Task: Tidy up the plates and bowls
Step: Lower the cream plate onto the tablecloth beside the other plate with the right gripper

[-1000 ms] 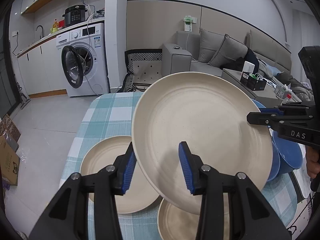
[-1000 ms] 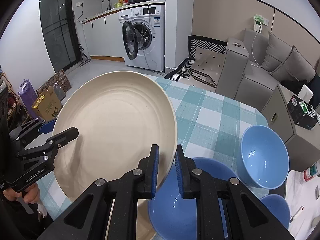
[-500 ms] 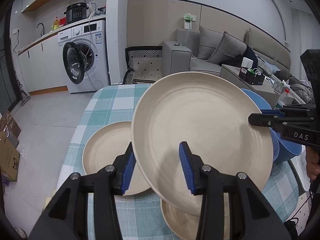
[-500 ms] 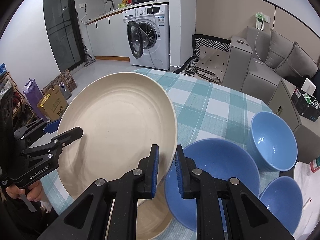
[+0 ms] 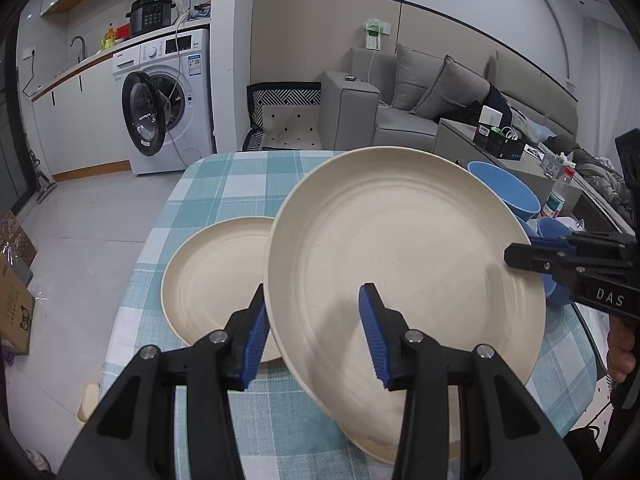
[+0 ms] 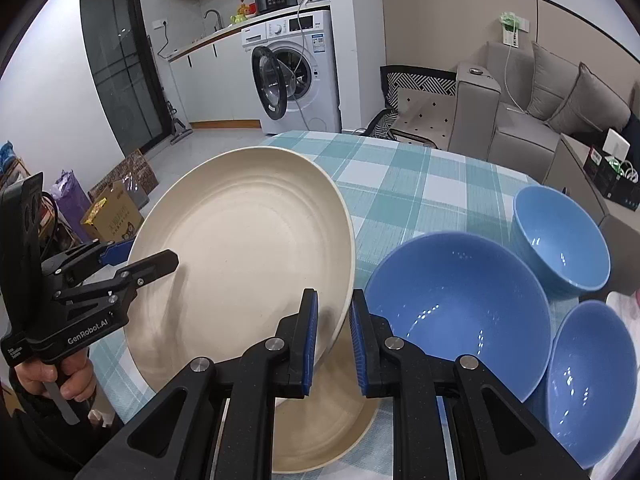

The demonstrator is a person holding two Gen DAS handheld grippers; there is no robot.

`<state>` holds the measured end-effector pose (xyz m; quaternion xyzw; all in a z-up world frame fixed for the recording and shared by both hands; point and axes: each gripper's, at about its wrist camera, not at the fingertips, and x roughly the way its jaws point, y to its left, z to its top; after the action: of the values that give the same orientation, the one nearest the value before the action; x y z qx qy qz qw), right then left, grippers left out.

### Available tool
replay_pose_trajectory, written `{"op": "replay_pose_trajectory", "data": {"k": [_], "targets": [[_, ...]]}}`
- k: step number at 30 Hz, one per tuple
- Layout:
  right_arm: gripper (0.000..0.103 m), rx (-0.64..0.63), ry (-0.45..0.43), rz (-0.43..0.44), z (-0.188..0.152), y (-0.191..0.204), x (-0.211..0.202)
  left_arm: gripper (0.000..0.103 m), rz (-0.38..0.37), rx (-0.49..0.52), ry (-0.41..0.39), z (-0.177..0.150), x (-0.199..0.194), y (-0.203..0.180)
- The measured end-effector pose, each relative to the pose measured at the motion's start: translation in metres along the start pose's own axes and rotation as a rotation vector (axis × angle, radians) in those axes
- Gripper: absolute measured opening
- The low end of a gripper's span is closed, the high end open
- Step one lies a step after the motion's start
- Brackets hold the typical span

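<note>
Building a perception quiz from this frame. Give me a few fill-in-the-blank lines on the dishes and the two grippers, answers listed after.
1. The large plate in the air is held by ____ grippers at once.
2. The right gripper clamps that plate at its ____.
3. On the checked tablecloth stand ____ blue bowls, the biggest bowl nearest the held plate.
4. All the plates are ____ in colour, including the second plate lying flat beyond the left gripper.

Missing words: two; rim; three; cream
</note>
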<state>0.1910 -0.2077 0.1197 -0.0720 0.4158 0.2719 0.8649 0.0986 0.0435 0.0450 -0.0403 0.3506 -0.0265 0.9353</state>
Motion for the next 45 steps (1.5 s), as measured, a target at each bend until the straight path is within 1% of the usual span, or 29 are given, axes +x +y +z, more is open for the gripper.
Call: {"op": "replay_pose_trajectory", "data": {"k": [13, 16, 21, 26, 33, 45], "targets": [[0.016, 0.070, -0.014, -0.005, -0.041, -0.001, 0.002, 0.043, -0.023, 0.024, 0.056, -0.019, 0.008, -0.004], [0.016, 0.084, -0.017, 0.001, -0.048, -0.002, 0.006, 0.043, -0.016, 0.029, 0.070, -0.022, 0.012, -0.005], [0.016, 0.102, 0.001, 0.016, -0.057, -0.005, 0.012, 0.043, -0.015, 0.025, 0.090, -0.027, 0.017, -0.005], [0.017, 0.107, 0.024, 0.025, -0.067, -0.006, 0.018, 0.043, 0.003, 0.040, 0.094, -0.029, 0.020, -0.008], [0.017, 0.107, 0.040, 0.009, -0.071, -0.009, 0.020, 0.043, 0.010, 0.064, 0.112, -0.033, 0.026, -0.015], [0.017, 0.106, 0.092, 0.034, -0.076, -0.012, 0.031, 0.043, 0.025, 0.084, 0.132, -0.035, 0.033, -0.017]]}}
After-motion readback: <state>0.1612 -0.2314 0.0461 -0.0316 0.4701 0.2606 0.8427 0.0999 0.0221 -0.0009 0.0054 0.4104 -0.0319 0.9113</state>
